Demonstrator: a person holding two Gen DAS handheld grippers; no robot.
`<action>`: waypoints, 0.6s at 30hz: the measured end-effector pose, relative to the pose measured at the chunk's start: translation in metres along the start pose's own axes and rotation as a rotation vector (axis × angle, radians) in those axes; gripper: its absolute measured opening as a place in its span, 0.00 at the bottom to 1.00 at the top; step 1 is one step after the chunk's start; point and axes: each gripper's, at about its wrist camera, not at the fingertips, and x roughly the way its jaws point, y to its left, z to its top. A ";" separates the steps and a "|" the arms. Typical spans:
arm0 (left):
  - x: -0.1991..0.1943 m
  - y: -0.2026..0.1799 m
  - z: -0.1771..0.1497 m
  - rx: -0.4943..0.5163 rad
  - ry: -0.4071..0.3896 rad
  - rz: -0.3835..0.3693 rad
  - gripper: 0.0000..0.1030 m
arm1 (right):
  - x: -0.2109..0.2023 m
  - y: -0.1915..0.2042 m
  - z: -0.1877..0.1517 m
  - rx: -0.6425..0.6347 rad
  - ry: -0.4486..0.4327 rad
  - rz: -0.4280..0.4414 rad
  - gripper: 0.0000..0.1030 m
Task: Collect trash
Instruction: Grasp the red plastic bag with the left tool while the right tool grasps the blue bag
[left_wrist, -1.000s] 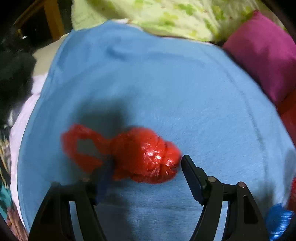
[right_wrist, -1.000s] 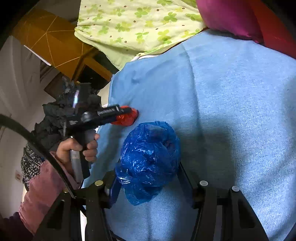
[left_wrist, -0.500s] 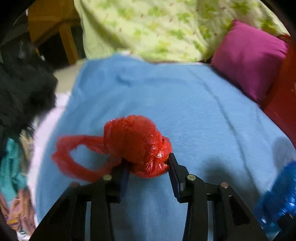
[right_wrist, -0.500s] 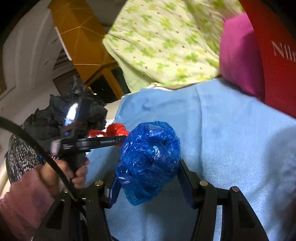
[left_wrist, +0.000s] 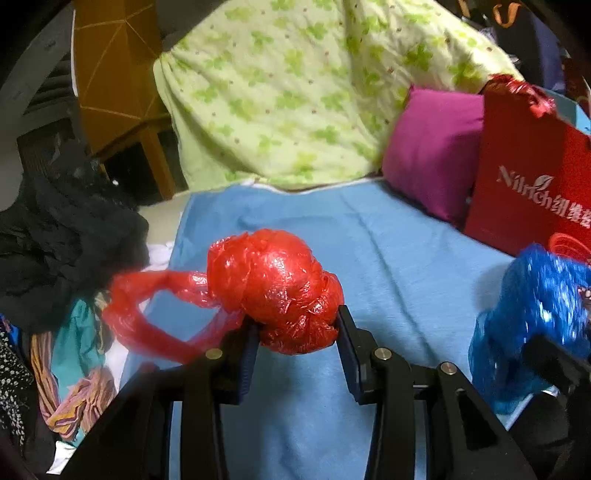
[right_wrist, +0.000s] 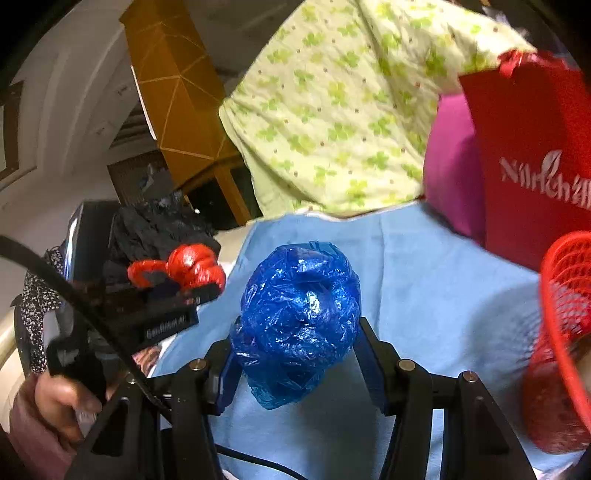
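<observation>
The left gripper (left_wrist: 297, 326) clamps a knotted red bag (left_wrist: 275, 290) above a blue blanket (left_wrist: 402, 251); the right gripper (right_wrist: 295, 349) clamps a blue bag (right_wrist: 299, 317). Both seem collected, not yet dropped (likely into the red basket (right_wrist: 565, 295)). The red bag's loop trails left, long axis sideways.

You have a blue blanket (left_wrist: 399, 258) spread across the bed; behind it a green floral quilt (left_wrist: 295, 92) is heaped up, with a magenta cushion (left_wrist: 432, 151) just beside it; a red paper bag (left_wrist: 524, 184) with white lettering stands against that cushion; dark clothes (left_wrist: 62, 236) are piled at the left edge
</observation>
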 end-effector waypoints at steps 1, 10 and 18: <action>-0.008 -0.001 0.000 0.000 -0.014 0.000 0.41 | -0.010 0.002 0.002 -0.003 -0.014 -0.005 0.57; -0.062 -0.022 0.000 0.032 -0.107 0.002 0.41 | -0.056 0.011 0.009 -0.026 -0.074 -0.045 0.57; -0.094 -0.036 -0.003 0.042 -0.150 -0.020 0.41 | -0.090 0.012 0.013 -0.034 -0.126 -0.053 0.58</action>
